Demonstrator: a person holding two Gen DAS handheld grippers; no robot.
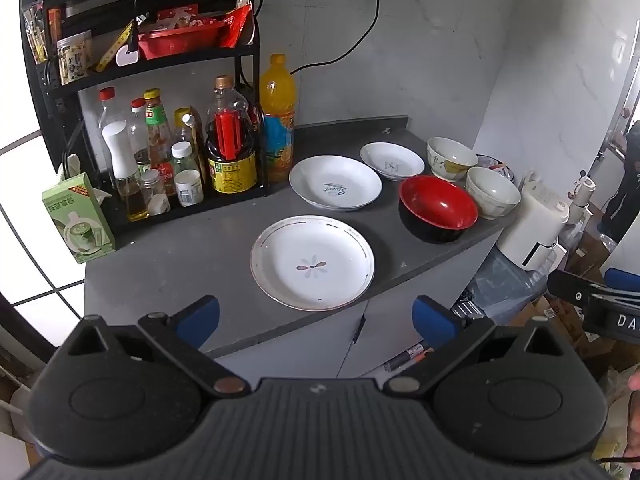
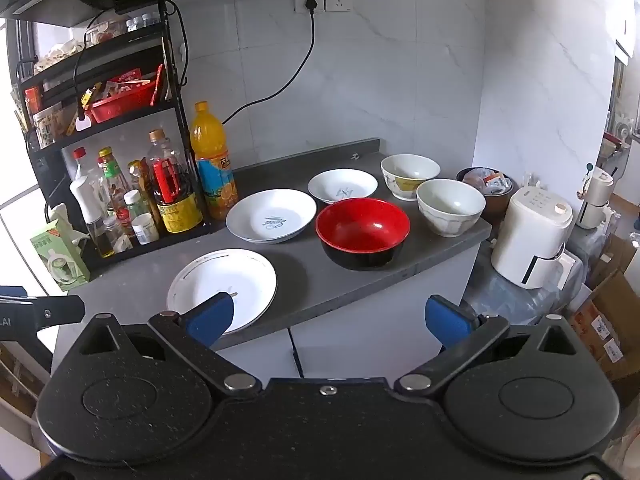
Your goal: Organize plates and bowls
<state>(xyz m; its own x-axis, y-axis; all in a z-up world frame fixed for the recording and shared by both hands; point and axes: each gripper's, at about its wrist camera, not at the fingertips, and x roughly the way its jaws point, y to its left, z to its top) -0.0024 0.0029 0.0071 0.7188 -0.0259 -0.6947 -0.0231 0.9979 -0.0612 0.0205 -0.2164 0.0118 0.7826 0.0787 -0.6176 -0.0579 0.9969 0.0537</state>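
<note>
The middle white round plate point(image 1: 335, 182) says "Sweet" in blue. It sits on the grey counter point(image 1: 180, 264) with two more white plates, a red and black bowl point(image 1: 438, 208) and two pale bowls. The left gripper point(image 1: 316, 320) and right gripper point(image 2: 328, 316) hang in front of the counter edge, both wide apart and holding nothing.

We see a grey counter point(image 2: 304, 280) against a white tiled wall point(image 2: 400, 80). At its left end stands a black rack point(image 1: 248, 80) crowded with sauce bottles point(image 1: 230, 152) below and a red basket point(image 1: 180, 40) of packets above. An orange juice bottle point(image 2: 212, 160) stands just beside the rack, and a green carton point(image 1: 78, 220) sits at the near left. A black cord point(image 2: 280, 88) runs to a wall socket point(image 2: 308, 0). A white appliance point(image 2: 532, 236) sits lower, right of the counter, near cardboard boxes point(image 2: 608, 320).
</note>
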